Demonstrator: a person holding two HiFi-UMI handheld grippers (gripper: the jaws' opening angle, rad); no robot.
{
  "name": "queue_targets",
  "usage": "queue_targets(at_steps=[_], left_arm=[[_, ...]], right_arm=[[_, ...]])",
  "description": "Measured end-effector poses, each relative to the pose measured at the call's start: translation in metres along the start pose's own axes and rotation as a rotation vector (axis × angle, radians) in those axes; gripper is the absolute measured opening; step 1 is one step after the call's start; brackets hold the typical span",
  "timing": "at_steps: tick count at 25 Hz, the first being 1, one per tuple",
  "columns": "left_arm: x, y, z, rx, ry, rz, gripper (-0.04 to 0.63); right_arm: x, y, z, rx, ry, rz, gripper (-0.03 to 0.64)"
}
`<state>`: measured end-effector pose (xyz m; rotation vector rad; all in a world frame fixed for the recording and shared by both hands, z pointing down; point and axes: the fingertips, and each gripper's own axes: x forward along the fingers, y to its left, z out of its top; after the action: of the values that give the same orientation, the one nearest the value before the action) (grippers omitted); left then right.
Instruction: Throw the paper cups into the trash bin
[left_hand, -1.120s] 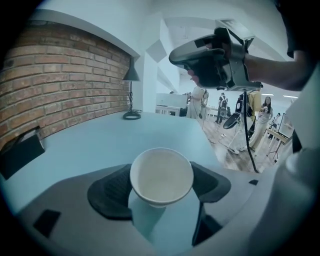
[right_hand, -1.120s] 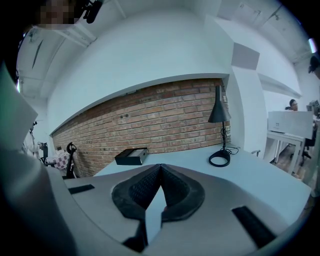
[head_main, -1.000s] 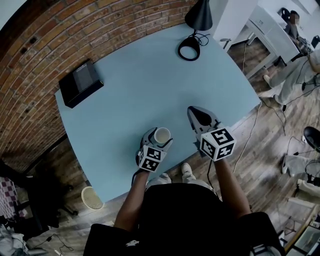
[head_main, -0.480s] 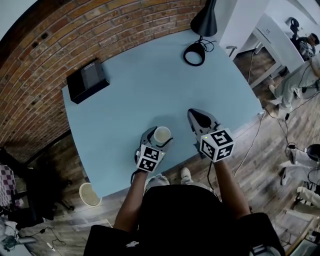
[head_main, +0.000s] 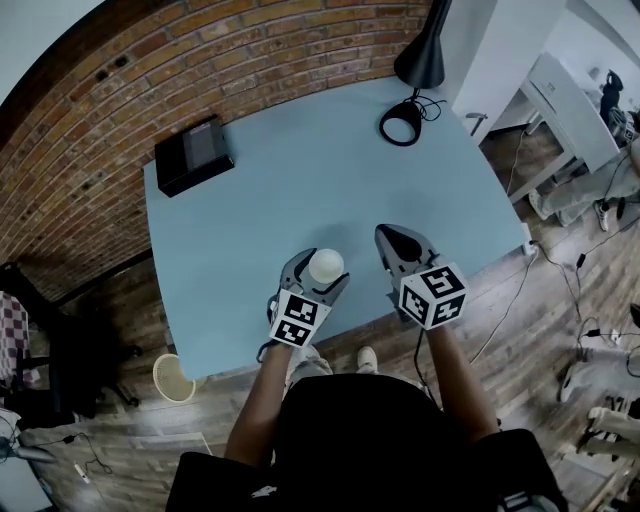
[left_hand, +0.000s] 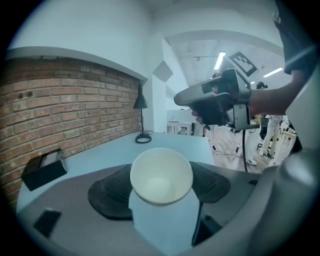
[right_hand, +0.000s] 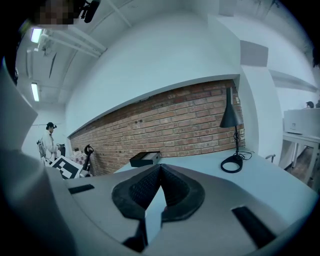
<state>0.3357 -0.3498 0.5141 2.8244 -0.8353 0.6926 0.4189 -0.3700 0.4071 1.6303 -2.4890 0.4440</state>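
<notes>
Okay, my left gripper has the paper cup between its jaws. The jaws stand wide apart, and the black pads press on the cup's two sides. In the left gripper view I look right into the cup, and it is empty. The cup is by the near edge of the blue counter, just in front of me. I cannot tell if its bottom is clear of the counter, because the gripper hides it.

My right gripper is beside it. Its jaws are closed tip to tip, with nothing in them.

The trash bin is down on the floor, off to my left, past the counter's near corner. I think my job now is to carry the cup there.

To do it well, I should not squeeze harder, since a paper cup squashes easily. I should swing it left past the counter's edge, then go low over the bin. The bin's mouth looks small from up here, so I should let go only when the cup sits right above it. The right gripper should stay out of the way. I see no other cup.
</notes>
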Motion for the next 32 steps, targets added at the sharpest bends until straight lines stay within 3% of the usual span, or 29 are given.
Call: queue_targets(at_steps=[14,32], left_arm=[[-0.043,-0.017,0.027,0.041,-0.024,0.141,0.360],[-0.085,-0.041,0.048,-0.045,-0.114,0.350,0.360]], right_arm=[[-0.028,0.024,0.009,-0.019,-0.047,0.134,0.005],[-0.048,0.052,-0.005,-0.065,-0.038,0.326,0.005]])
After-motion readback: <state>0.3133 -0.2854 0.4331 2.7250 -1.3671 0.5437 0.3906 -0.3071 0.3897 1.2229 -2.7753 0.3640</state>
